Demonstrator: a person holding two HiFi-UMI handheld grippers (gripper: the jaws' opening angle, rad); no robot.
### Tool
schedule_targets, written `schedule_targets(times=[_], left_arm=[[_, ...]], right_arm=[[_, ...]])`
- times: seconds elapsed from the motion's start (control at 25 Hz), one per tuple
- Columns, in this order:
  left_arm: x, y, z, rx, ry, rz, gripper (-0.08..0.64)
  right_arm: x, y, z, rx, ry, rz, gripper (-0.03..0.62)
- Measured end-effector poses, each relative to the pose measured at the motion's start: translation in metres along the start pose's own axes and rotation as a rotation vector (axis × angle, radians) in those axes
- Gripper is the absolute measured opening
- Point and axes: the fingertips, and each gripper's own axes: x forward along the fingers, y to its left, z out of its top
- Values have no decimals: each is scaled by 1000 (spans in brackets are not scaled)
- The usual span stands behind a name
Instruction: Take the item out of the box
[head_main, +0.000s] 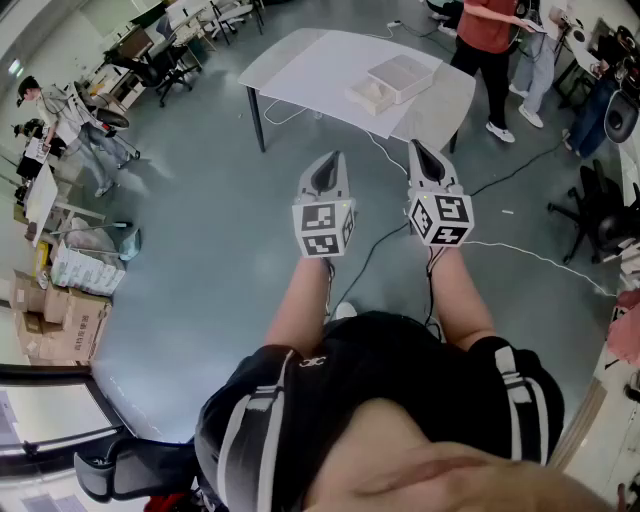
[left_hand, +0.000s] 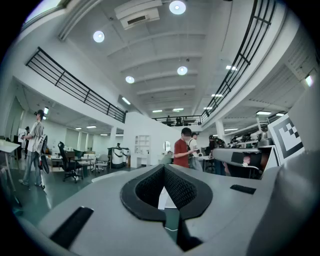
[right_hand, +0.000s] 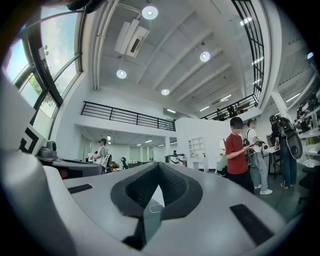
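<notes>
Closed and empty: left tongs (head_main: 334, 156), right tongs (head_main: 415, 146).
The box (head_main: 405, 74) sits on the white surface (head_main: 300, 65) at twelve o'clock, well apart from both; its contents cannot be made out.

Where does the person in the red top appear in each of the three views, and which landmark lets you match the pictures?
Head view: the person in the red top is at the top edge, right of centre, beyond the white table.
Left gripper view: near the centre, slightly right, in the background.
Right gripper view: on the right side, at mid-height.
Shared landmark: the second person in pale clothes stands beside them in every view.
</notes>
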Motion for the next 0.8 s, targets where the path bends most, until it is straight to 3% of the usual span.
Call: schedule_targets(times=[0.2, 0.8], left_arm=[[3, -1, 1, -2, -1, 2, 9], [29, 43, 0, 20, -3, 1, 9]], right_arm=[[4, 6, 2, -5, -8, 45, 12], [57, 28, -8, -69, 8, 32, 12]])
